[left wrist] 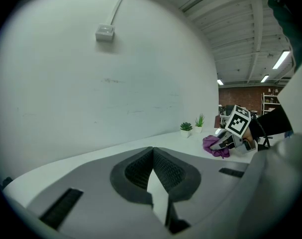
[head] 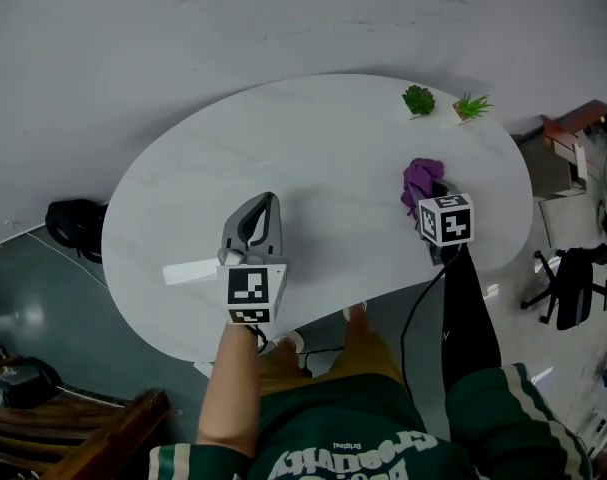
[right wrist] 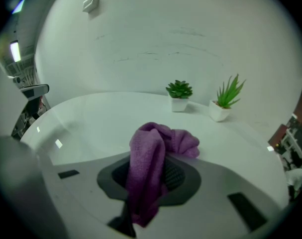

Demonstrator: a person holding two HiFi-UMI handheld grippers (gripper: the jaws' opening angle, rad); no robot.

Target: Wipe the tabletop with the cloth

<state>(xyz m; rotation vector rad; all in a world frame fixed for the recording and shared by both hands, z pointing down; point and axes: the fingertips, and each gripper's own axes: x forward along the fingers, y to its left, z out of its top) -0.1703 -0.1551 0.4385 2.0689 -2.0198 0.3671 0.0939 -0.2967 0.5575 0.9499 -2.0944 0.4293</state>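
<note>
A purple cloth [head: 420, 182] lies bunched on the white oval tabletop [head: 323, 158] at its right side. My right gripper [head: 430, 196] is shut on the cloth [right wrist: 150, 166], which drapes between the jaws and spills forward onto the table. From the left gripper view the cloth [left wrist: 214, 144] shows far to the right. My left gripper [head: 264, 211] hovers over the table's near left part, its jaws closed tip to tip with nothing in them [left wrist: 153, 151].
Two small potted plants [head: 419, 99] [head: 471, 106] stand at the table's far right edge. A black bag [head: 75, 223] sits on the floor at left, an office chair [head: 575, 286] at right, and a wooden chair [head: 78, 433] at the near left.
</note>
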